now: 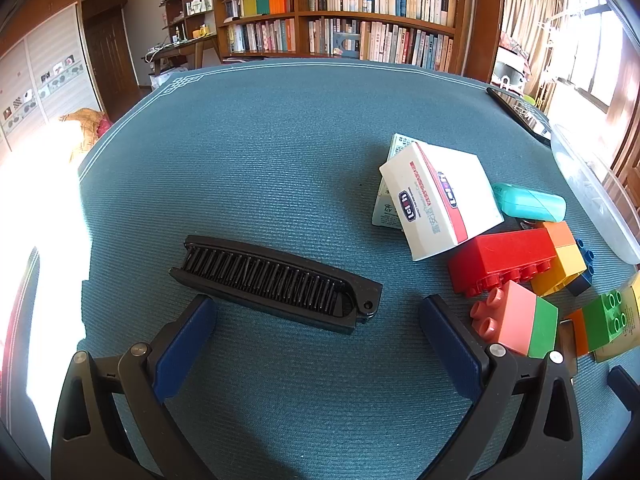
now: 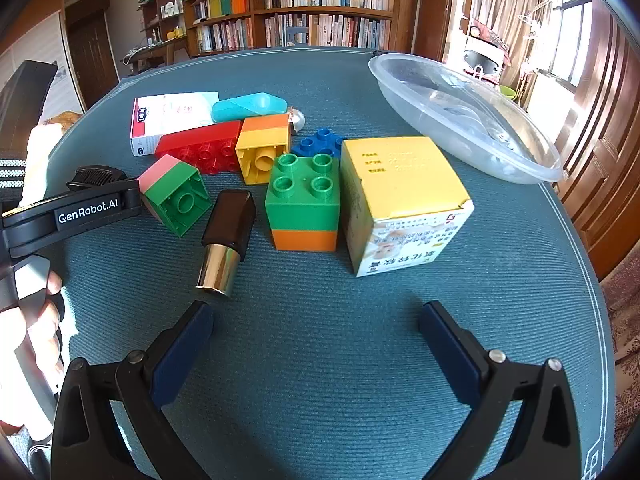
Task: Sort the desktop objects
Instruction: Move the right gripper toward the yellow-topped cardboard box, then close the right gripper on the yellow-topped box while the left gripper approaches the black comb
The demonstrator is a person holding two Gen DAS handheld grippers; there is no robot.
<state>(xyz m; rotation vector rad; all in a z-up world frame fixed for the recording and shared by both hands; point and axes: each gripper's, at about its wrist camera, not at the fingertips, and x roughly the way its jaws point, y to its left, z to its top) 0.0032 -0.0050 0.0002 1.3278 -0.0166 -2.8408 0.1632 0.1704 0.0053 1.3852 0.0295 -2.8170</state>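
A black folding comb (image 1: pixel 276 282) lies on the teal table mat (image 1: pixel 280 160), just beyond my open left gripper (image 1: pixel 316 312), whose jaws hold nothing. To its right sit a white and red box (image 1: pixel 440 200), a teal case (image 1: pixel 532 202), a red brick (image 1: pixel 502 258) and a pink and green brick (image 1: pixel 516 322). My right gripper (image 2: pixel 316 318) is open and empty, short of a green and orange brick (image 2: pixel 304 204), a yellow box (image 2: pixel 404 200) and a black and silver lipstick (image 2: pixel 226 240). The left gripper's side (image 2: pixel 80 210) shows at the left, beside the pink and green brick (image 2: pixel 174 194).
A clear plastic bowl (image 2: pixel 460 116) stands at the back right of the mat (image 2: pixel 320 360). Also there: a yellow and orange brick (image 2: pixel 264 146), a blue brick (image 2: pixel 320 144), a red brick (image 2: pixel 200 148), a teal case (image 2: pixel 248 106). A hand (image 2: pixel 28 332) is at the left edge.
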